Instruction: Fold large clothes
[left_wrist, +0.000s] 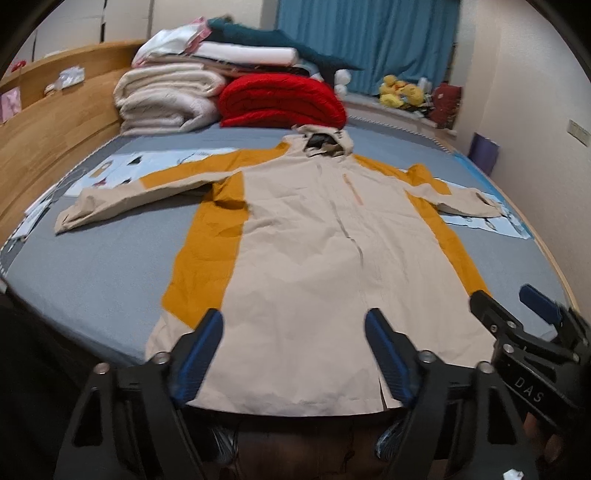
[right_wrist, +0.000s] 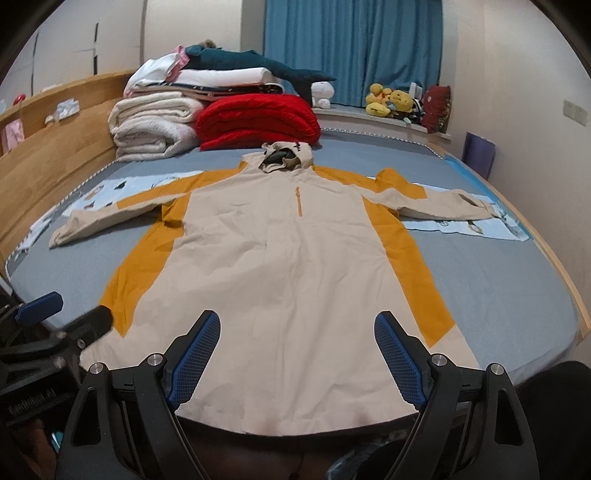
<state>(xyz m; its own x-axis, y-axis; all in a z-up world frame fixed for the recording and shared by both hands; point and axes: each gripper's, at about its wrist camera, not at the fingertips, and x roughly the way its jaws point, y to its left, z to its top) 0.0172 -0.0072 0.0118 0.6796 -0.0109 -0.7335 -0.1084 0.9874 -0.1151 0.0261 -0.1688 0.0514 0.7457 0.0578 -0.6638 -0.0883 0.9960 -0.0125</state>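
A long beige hooded jacket with mustard-yellow side panels and shoulders (left_wrist: 314, 243) lies flat and face up on the grey-blue bed (left_wrist: 96, 280), its hood (left_wrist: 325, 142) pointing toward the far end and its hem at the near edge. Both sleeves are spread out sideways: the left sleeve (left_wrist: 122, 195) reaches toward the wooden headboard (left_wrist: 48, 147), the right sleeve (left_wrist: 454, 197) toward the opposite edge, each resting partly on a pale blue printed sheet (left_wrist: 122, 168). An orange zip strip (right_wrist: 298, 201) runs down from the chest.

The left tool (left_wrist: 295, 332) hovers over the hem near the middle of the jacket, its blue-padded fingers (left_wrist: 203, 354) spread wide and holding nothing. The right tool (right_wrist: 297, 332) hangs likewise above the hem, fingers (right_wrist: 397, 358) spread apart, empty. In the left wrist view the right tool (left_wrist: 517, 302) shows at the right edge, just beside the jacket's right hem corner; in the right wrist view the left tool (right_wrist: 70, 314) appears at the left edge near the left hem corner.

Beyond the hood sit a folded red quilt (left_wrist: 280, 99), a folded cream blanket (left_wrist: 166, 98) and a stack of white bedding (left_wrist: 243, 55) topped by a dark teal plush (left_wrist: 280, 40). Yellow plush toys (left_wrist: 400, 92) line the ledge beneath teal-blue curtains (left_wrist: 369, 40).
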